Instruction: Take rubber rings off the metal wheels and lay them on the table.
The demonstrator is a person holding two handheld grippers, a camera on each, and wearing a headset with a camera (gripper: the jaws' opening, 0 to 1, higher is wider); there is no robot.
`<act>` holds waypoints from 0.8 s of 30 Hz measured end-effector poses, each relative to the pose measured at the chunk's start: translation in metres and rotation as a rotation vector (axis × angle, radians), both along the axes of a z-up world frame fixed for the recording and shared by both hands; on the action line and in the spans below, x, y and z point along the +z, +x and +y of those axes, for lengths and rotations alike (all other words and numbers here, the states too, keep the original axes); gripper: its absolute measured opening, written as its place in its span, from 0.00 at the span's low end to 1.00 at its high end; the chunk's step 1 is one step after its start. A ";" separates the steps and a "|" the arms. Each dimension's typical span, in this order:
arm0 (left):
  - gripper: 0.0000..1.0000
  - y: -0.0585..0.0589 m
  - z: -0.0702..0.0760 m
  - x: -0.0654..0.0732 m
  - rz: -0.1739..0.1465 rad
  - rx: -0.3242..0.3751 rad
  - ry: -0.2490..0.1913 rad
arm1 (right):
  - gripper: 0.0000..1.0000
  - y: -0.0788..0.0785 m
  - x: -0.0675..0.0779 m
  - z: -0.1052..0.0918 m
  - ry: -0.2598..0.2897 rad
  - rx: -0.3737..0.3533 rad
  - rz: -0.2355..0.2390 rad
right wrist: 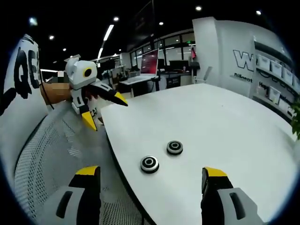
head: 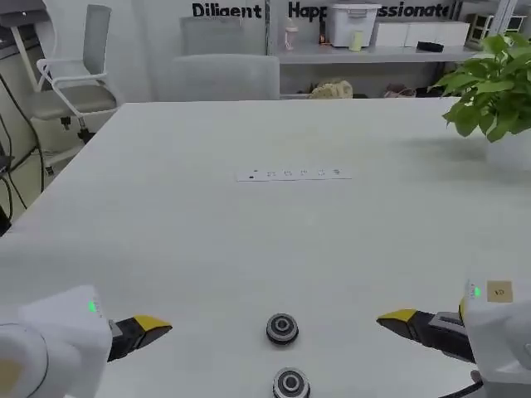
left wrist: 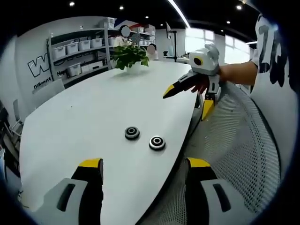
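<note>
metal wheels [head: 282, 328], two of them, sit at the bottom centre of the head view on the white table [head: 249, 240]. one is just above the other in frame, close but apart, and the lower wheel [head: 291, 384] is at the very bottom edge. each has a dark outer band around a lighter hub, so the rubber rings [head: 270, 330] look to be on both.

the left gripper [head: 151, 326] pokes in from the lower left of the head view, yellow tip toward the wheels, not touching. the right gripper [head: 397, 317] comes in from the lower right at about the same height in frame, also clear of them. the wheels lie between the two tips.

left gripper view: own jaws wide apart at the bottom, nothing between them, wheels just below centre, right gripper at upper right with jaws spread.

right gripper view: own jaws wide too, holding nothing, wheels lower middle, left gripper at upper left with jaws spread.

a socket strip [head: 294, 174] sits mid table. a plant [head: 489, 87] is at upper right. grey mesh [left wrist: 234, 140] lies beside the table edge at the right of the left gripper view.
</note>
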State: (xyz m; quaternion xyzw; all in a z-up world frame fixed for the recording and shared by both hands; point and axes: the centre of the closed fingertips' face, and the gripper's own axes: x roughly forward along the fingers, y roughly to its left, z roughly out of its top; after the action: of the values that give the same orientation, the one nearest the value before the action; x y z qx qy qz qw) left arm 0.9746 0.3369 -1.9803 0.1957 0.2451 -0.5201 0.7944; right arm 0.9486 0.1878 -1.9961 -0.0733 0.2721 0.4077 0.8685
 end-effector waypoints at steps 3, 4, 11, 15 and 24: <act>0.68 -0.002 -0.001 -0.002 0.005 -0.008 0.008 | 0.88 0.000 0.000 0.000 0.003 0.000 0.004; 0.67 -0.002 -0.001 -0.002 0.005 -0.010 0.010 | 0.88 -0.001 0.000 0.000 0.003 0.000 0.005; 0.66 -0.004 -0.002 -0.004 0.019 -0.020 0.014 | 0.87 -0.002 -0.002 0.000 -0.008 0.010 0.007; 0.66 -0.003 -0.002 -0.002 0.018 -0.018 0.009 | 0.86 -0.002 -0.002 0.001 -0.010 0.012 0.006; 0.66 -0.008 -0.006 -0.002 0.030 -0.047 0.005 | 0.86 -0.005 -0.003 0.002 -0.054 0.042 -0.014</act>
State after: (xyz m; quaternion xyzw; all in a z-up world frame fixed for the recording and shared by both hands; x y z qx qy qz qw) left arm 0.9670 0.3311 -1.9827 0.1955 0.2535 -0.5411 0.7777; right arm 0.9441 0.1898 -1.9992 -0.1051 0.2754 0.4180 0.8593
